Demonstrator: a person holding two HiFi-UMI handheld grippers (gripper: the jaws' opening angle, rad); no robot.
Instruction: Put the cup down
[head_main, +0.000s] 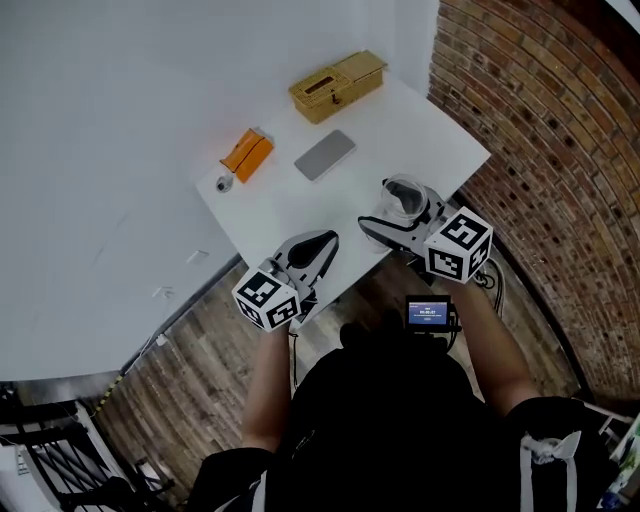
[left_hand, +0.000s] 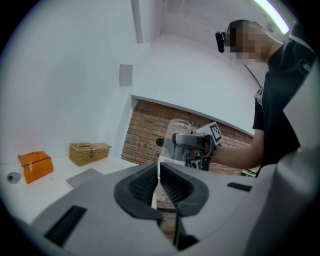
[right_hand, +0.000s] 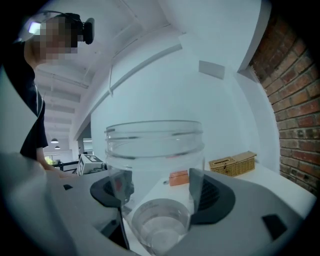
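My right claw (right_hand: 157, 186) was clamped on the clear cup (right_hand: 154, 150), held by the desk's (head_main: 290, 205) near edge and, I judged, not yet down. Lowering and releasing were left. My left claw (left_hand: 159, 182) was closed on nothing.

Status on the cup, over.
Left tongs shut, empty. Right tongs clamped on clear cup, upright, near table front edge. Grey pad, orange box, wicker box well clear.

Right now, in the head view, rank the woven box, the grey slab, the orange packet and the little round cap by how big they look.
1. woven box
2. grey slab
3. orange packet, only slightly smaller than the slab, so that pair is close
4. round cap, clearly the smallest
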